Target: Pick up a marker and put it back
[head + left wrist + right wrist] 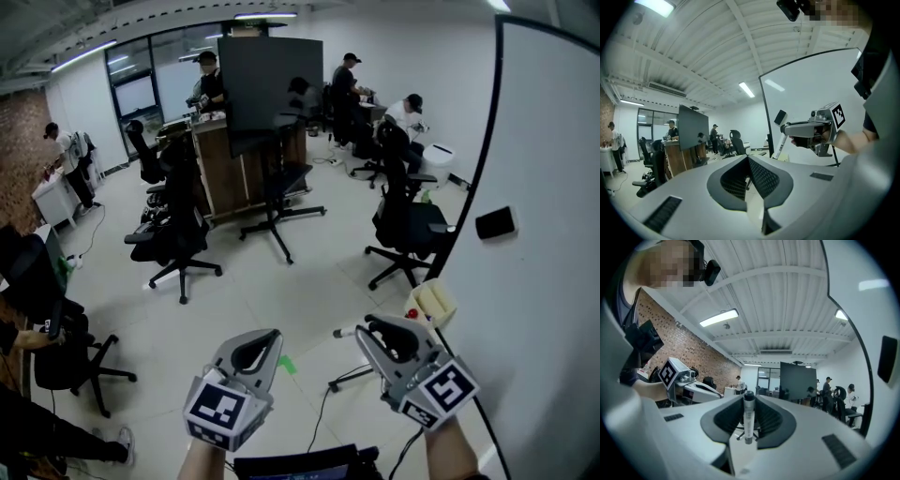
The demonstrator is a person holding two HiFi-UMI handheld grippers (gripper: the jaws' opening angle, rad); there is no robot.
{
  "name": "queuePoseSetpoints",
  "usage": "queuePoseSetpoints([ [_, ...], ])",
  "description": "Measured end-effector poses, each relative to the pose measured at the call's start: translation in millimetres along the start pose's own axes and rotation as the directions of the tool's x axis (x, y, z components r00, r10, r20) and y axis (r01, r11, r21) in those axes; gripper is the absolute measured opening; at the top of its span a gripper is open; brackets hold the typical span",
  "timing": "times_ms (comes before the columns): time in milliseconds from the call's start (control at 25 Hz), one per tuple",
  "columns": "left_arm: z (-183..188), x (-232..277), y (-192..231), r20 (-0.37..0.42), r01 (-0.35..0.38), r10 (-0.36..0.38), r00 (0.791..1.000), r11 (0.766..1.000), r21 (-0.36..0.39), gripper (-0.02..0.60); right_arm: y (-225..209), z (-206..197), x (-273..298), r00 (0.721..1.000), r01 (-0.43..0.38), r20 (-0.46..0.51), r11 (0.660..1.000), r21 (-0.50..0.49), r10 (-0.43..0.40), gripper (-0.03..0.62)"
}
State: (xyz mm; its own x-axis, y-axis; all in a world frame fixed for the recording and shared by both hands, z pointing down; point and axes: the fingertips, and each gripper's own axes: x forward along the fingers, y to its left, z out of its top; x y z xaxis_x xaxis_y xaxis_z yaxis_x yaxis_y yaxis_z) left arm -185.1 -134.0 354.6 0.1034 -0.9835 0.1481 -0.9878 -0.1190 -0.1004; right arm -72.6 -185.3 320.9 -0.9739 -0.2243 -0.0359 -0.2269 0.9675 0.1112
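Left gripper (276,336): jaws closed together, nothing between them, held in the air above the floor (309,291). Marker (749,419): clamped crosswise in the right gripper (362,331), with one end poking out towards the left gripper. It is not touching the whiteboard (553,169) at the right. A black block (495,223) is stuck on the board, further up.
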Motion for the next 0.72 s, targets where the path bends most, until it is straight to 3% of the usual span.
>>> queuePoseSetpoints([
  [400, -32, -87, 42, 0.019, 0.094, -0.093, 0.995, 0.994, -0.053, -0.009, 109, 7, 29, 0.996, 0.071, -0.050, 0.996, -0.050, -0.073, 0.091],
  [560, -25, -96, 33, 0.046, 0.142, -0.139, 0.989, 0.988, -0.065, -0.009, 130, 15, 16, 0.990, 0.105, -0.081, 0.988, -0.113, -0.115, 0.091],
  [720, -14, -102, 12, 0.064, 0.179, -0.176, 0.982, 0.983, -0.044, -0.009, 137, 27, -8, 0.986, 0.144, -0.065, 0.984, -0.103, -0.151, 0.092],
])
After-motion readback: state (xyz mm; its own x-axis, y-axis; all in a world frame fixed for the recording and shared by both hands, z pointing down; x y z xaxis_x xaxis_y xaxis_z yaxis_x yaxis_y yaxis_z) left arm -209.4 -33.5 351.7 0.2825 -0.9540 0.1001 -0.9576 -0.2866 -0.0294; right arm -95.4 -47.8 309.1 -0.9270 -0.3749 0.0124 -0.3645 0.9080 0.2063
